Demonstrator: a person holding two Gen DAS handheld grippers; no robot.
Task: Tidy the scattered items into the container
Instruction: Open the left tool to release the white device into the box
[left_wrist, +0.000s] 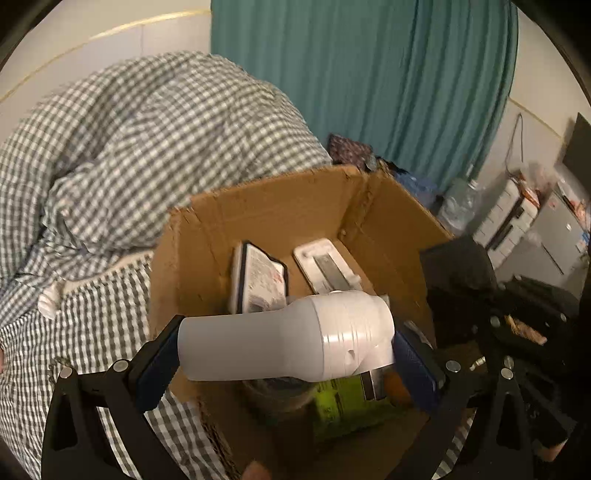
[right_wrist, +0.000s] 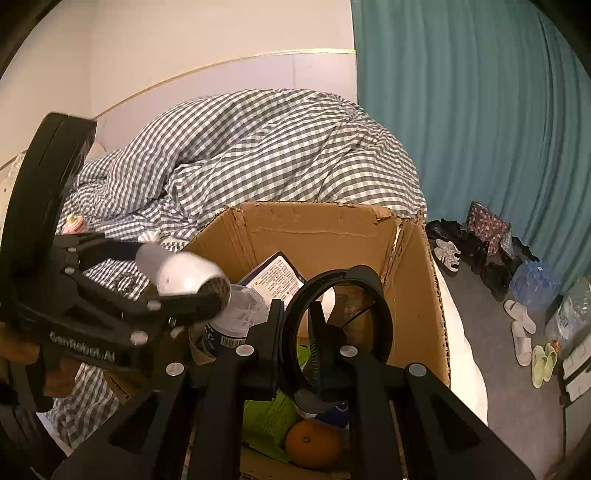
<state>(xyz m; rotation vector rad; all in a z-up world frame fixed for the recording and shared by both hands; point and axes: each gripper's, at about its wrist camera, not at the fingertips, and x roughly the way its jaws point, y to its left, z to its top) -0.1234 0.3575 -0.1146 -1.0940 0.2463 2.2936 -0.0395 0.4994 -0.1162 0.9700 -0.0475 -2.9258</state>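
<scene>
My left gripper (left_wrist: 286, 356) is shut on a white hair dryer (left_wrist: 288, 336), held sideways over the open cardboard box (left_wrist: 280, 206) on the bed. The dryer (right_wrist: 181, 275) and left gripper (right_wrist: 184, 291) also show in the right wrist view. My right gripper (right_wrist: 314, 328) is shut on a black ring-shaped item (right_wrist: 380, 314), held over the same box (right_wrist: 317, 229). Inside lie a dark-edged packet (left_wrist: 258, 277), a white flat device (left_wrist: 328, 266), a green packet (left_wrist: 343, 402), a clear plastic container (right_wrist: 240, 314) and an orange (right_wrist: 314, 443).
A grey checked duvet (left_wrist: 147, 147) is heaped behind the box. A teal curtain (right_wrist: 472, 129) hangs at right. Shoes and slippers (right_wrist: 521, 325) and water bottles (right_wrist: 535, 284) lie on the floor at right. A small pink item (right_wrist: 74, 223) lies on the bed.
</scene>
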